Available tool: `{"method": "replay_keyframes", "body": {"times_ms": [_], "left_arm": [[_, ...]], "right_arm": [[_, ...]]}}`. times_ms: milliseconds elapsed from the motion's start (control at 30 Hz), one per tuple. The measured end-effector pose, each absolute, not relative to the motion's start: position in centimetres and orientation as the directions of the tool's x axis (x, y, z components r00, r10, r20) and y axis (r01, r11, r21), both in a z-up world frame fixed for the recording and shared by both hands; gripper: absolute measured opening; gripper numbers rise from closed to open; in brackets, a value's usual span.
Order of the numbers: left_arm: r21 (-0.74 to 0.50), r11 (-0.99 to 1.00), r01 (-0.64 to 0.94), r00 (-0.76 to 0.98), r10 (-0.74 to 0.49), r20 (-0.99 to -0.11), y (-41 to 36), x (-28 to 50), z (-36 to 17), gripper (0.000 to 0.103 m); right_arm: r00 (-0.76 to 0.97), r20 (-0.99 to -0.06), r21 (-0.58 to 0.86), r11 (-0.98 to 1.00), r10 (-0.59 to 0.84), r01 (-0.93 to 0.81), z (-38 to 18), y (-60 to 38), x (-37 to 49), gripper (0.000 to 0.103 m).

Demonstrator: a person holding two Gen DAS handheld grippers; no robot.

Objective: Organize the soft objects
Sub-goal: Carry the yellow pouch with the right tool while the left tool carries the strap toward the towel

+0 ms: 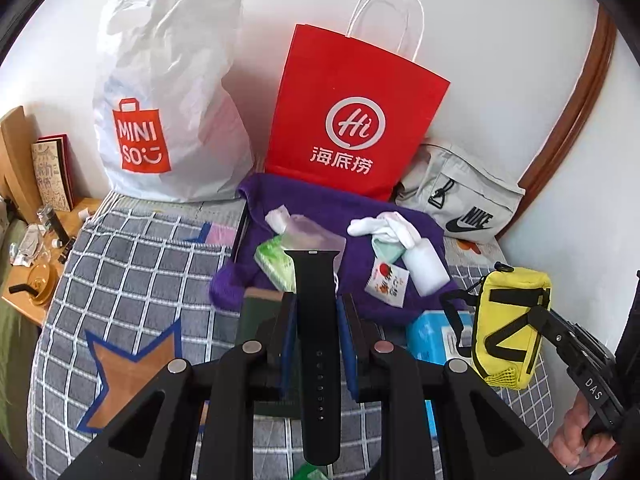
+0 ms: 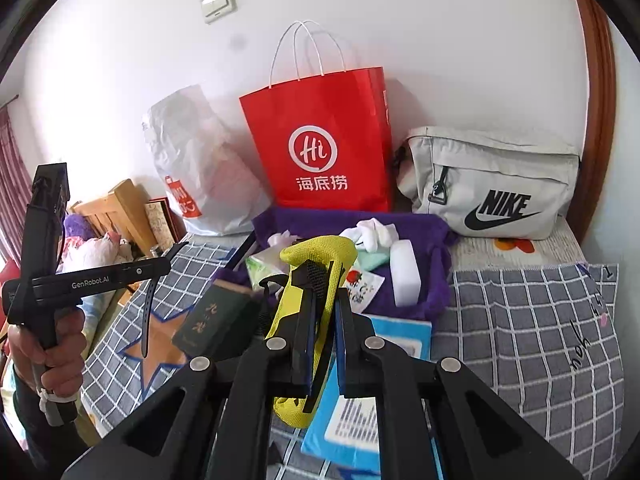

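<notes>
Between the left gripper's (image 1: 316, 312) fingers hangs a black watch strap (image 1: 318, 336), clamped. Between the right gripper's (image 2: 322, 320) fingers sits a yellow pouch (image 2: 316, 276), gripped tight. Beyond both sets of fingers, a purple towel (image 1: 320, 204) lies on the bed (image 1: 132, 264), carrying white socks (image 1: 386, 230) and a sponge (image 2: 406, 272).

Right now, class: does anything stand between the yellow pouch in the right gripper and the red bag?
Yes. The purple cloth with its clutter, white socks and sponge block, lies between the yellow pouch and the red bag, low on the bed.
</notes>
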State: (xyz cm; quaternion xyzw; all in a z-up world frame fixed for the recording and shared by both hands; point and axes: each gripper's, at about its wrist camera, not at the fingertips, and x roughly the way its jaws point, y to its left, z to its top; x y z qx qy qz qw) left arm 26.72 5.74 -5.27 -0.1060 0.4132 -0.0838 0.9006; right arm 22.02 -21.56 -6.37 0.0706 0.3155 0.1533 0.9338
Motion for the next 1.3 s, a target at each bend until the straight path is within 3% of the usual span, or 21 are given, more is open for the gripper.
{"method": "replay_keyframes", "body": {"times_ms": [567, 1300], "left_arm": [[-0.267, 0.963, 0.039, 0.632, -0.231, -0.74, 5.9, 33.9, -6.4, 0.019], [-0.303, 0.953, 0.029, 0.551, -0.268, -0.79, 3.9, 42.3, -11.2, 0.02]], "right_arm": [[0.751, -0.58, 0.23, 0.948, 0.316, -0.221, -8.1, -21.5, 30.4, 0.009], [0.67, -0.667, 0.203, 0.945, 0.325, -0.256, -13.8, -21.0, 37.8, 0.009]]}}
